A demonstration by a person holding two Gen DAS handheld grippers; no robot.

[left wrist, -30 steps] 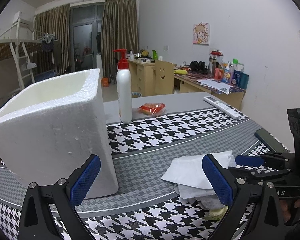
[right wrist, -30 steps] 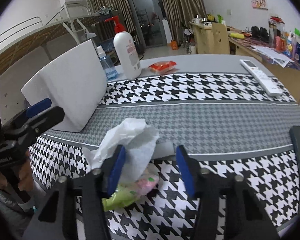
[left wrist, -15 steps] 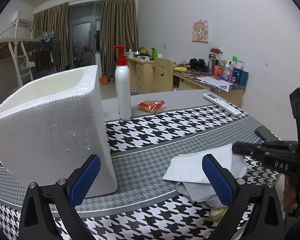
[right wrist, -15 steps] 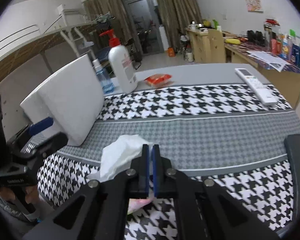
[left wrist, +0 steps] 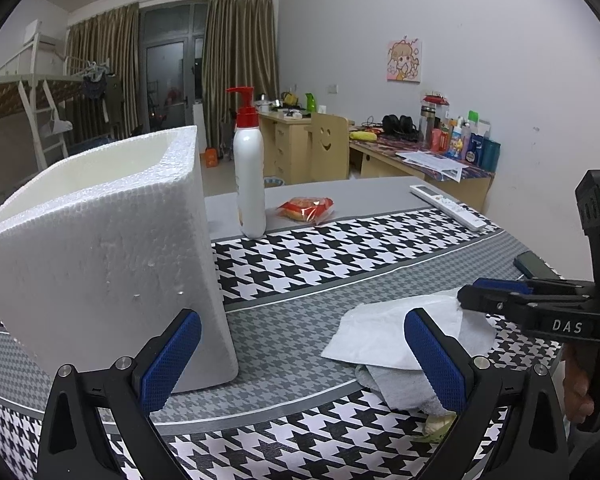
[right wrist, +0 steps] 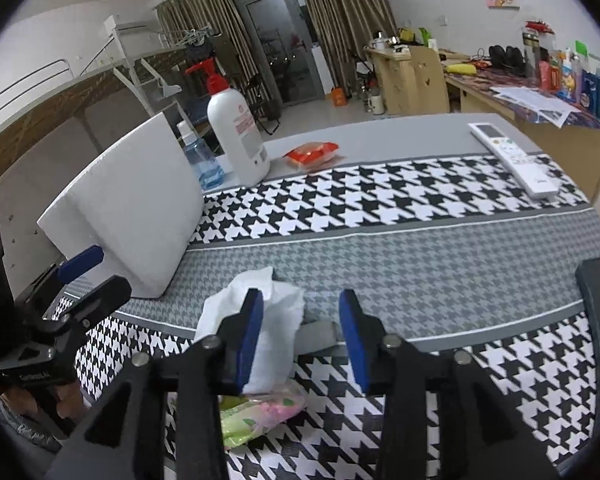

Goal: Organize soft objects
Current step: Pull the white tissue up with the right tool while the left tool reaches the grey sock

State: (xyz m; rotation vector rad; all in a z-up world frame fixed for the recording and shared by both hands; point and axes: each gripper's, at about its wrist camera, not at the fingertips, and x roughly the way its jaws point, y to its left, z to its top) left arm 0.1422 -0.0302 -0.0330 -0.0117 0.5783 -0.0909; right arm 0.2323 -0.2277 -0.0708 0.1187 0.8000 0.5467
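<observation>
Both claws, left gripper (left wrist: pixel 302 354) and right gripper (right wrist: pixel 300 338), spread empty; tissue (right wrist: pixel 278 320) and cloths untouched at 6 o'clock, foam box (left wrist: pixel 100 240) apparently unfilled at 9.

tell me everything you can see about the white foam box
The white foam box looks like beaded polystyrene with thick walls, open on top, with no contents visible. It stands upright on the houndstooth tablecloth, near its left end, in front of a pump bottle. Nothing grips it; the left hand-held gripper is open just before it.
</observation>
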